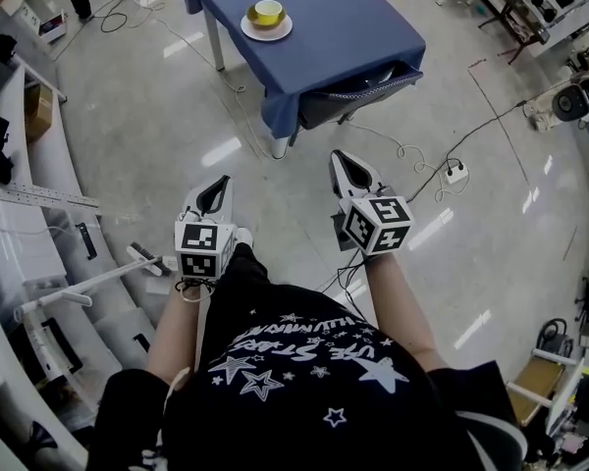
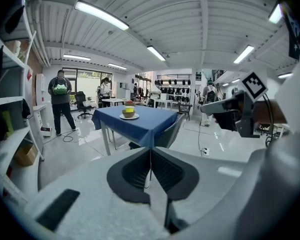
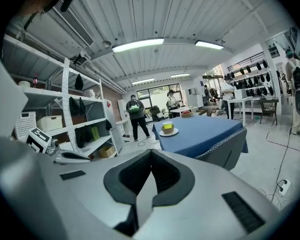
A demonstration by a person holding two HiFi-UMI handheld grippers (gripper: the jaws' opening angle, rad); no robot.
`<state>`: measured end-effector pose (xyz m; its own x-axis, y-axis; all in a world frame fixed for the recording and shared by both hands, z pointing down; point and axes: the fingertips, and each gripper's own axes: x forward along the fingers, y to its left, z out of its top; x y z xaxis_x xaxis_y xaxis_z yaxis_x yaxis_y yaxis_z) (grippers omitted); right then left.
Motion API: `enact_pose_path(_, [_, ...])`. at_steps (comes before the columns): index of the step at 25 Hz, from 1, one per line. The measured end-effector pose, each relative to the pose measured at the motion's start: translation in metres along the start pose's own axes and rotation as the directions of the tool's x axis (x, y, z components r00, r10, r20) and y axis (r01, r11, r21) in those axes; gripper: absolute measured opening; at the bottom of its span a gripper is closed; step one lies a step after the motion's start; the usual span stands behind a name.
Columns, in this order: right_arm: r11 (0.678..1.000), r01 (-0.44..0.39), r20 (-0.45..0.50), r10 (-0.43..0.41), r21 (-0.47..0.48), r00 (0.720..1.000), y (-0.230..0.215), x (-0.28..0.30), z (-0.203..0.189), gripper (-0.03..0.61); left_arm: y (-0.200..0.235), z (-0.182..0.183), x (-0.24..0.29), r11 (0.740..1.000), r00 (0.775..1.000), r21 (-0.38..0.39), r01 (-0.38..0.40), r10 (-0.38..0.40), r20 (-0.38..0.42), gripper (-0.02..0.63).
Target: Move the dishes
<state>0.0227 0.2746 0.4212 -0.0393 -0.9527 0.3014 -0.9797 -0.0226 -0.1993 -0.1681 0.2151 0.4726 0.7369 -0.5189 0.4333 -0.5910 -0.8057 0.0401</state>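
Star-printed dark shirt (image 1: 304,381) fills the bottom of the head view, with both forearms reaching forward from it. Far left, white shelving (image 1: 39,263) curves along the edge of the room, a cardboard box (image 1: 37,111) on a low shelf. A second person (image 2: 60,101) stands beyond the shelving, on the far side of the table from the grippers.

The left gripper (image 1: 216,186) is held out over bare, glossy floor (image 1: 157,135). Its own view shows the two jaws pressed together along one thin line, nothing caught between them. Just to its right, the right gripper (image 1: 346,163) points the same way, a little further forward. Its jaws too are fully closed and empty.

Ahead of both, and well apart from them, stands the table (image 1: 334,37) under a blue cloth. The dishes sit on its far left part: a yellow bowl (image 1: 267,13) resting on a white plate (image 1: 266,29), upright and untouched. In the left gripper view the same bowl and plate show above the closed jaw tips, across open floor.

A grey chair (image 1: 358,91) is pushed under the table's near corner, between the right gripper and the tabletop. Thin cables trail over the floor around the table legs. Further right, a white power strip (image 1: 456,173) lies on the floor with a dark cable (image 1: 491,126) running away toward the racks and equipment along the right wall.
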Motion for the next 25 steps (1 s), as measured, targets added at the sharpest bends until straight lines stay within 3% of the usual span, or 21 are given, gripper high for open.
enact_pose_path(10, [1.0, 0.029, 0.015, -0.03, 0.006, 0.999, 0.012, 0.095, 0.043, 0.016, 0.092, 0.027, 0.024, 1.0, 1.0, -0.023, -0.019, 0.02, 0.011, 0.021])
enact_pose_path(18, [0.999, 0.027, -0.037, -0.027, -0.019, 0.999, 0.024, 0.177, 0.065, 0.234, 0.165, 0.048, 0.051, 0.999, 1.0, -0.044, -0.015, 0.016, 0.027, 0.021])
enact_pose_path(25, [0.994, 0.077, -0.124, -0.086, -0.08, 0.989, 0.019, 0.208, 0.053, 0.319, 0.196, 0.042, 0.082, 0.997, 1.0, -0.081, 0.006, -0.006, -0.004, 0.021])
